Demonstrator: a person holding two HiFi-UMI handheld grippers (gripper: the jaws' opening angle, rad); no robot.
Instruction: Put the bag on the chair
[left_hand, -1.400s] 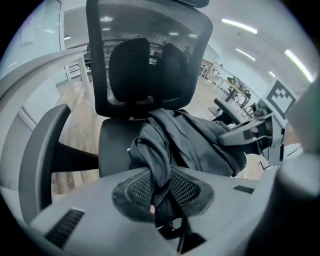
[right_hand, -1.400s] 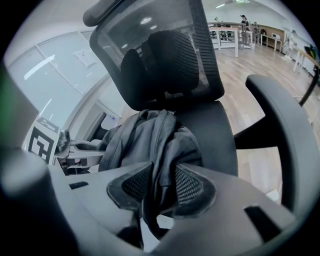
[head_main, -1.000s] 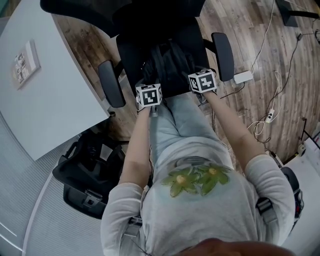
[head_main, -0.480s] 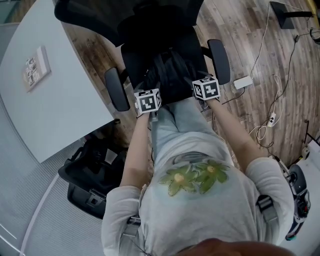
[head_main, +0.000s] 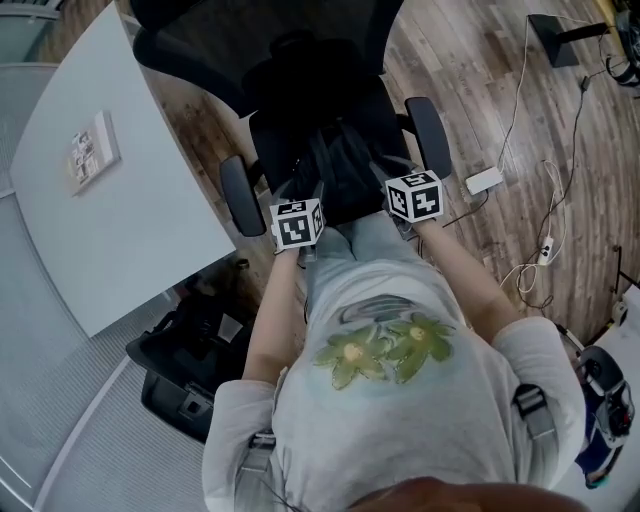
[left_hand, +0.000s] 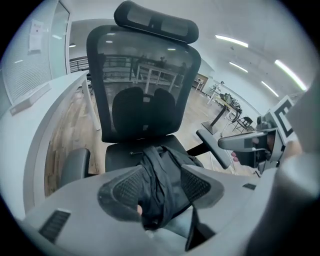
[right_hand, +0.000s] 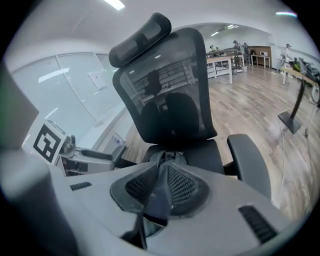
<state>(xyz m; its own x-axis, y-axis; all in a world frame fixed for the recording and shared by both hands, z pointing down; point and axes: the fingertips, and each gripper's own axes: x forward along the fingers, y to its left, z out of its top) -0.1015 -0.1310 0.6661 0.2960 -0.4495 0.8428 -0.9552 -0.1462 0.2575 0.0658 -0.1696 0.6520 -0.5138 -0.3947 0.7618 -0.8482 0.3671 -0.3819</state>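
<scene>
A black bag (head_main: 345, 165) lies slumped on the seat of a black mesh-backed office chair (head_main: 250, 60), between the armrests. My left gripper (head_main: 303, 192) reaches over the seat's front left. In the left gripper view its jaws (left_hand: 160, 187) have just been closing and stand wide around a thick bunch of the bag's fabric (left_hand: 161, 172), which fills the gap. At the front right, the right gripper (head_main: 402, 172) has just been closing too. Its pads (right_hand: 186, 187) pinch a flat dark strap (right_hand: 159, 196) running down from the bag (right_hand: 167, 156).
A white table (head_main: 90, 230) stands left of the chair. On the floor beneath its edge is a black case (head_main: 185, 360). The chair's armrests (head_main: 240, 195) (head_main: 428, 135) flank the bag. Cables and a white power brick (head_main: 485, 180) lie on the wood floor at the right.
Both marker cubes have risen toward the head camera and sit slightly farther up the picture. The bag stays on the seat. The head view has shifted, showing more of the table.
</scene>
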